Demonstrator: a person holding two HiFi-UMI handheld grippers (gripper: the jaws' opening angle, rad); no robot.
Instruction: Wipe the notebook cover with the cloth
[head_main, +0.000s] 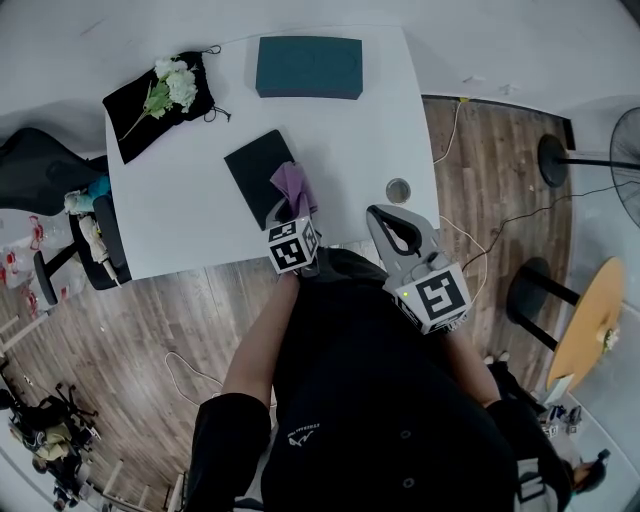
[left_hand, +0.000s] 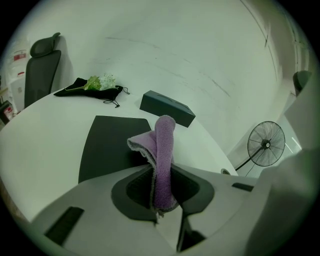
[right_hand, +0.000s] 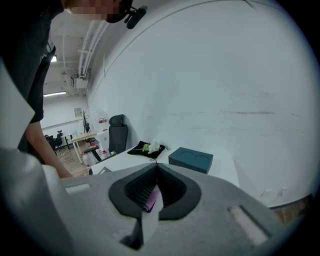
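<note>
Apparently wiping is only beginning: the left hand-held gripper (head_main: 286, 212) is clamping the purple cloth (left_hand: 161, 150) over the black notebook's (head_main: 256, 168) near edge on the surface (head_main: 185, 225); the right hand-held gripper (head_main: 385, 215) is hovering closed, empty.

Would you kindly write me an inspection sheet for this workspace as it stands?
Surface: white table, mostly bare.
Job's things: black notebook lying flat; purple cloth over its near corner, contact unclear.
Clutter: teal box, black pouch with white flowers, small round cup.
Grippers: left gripper shut on the cloth; right gripper shut, empty.
Cables: white cable on the wooden floor.
Surroundings: office chair, standing fan, round wooden table.
</note>
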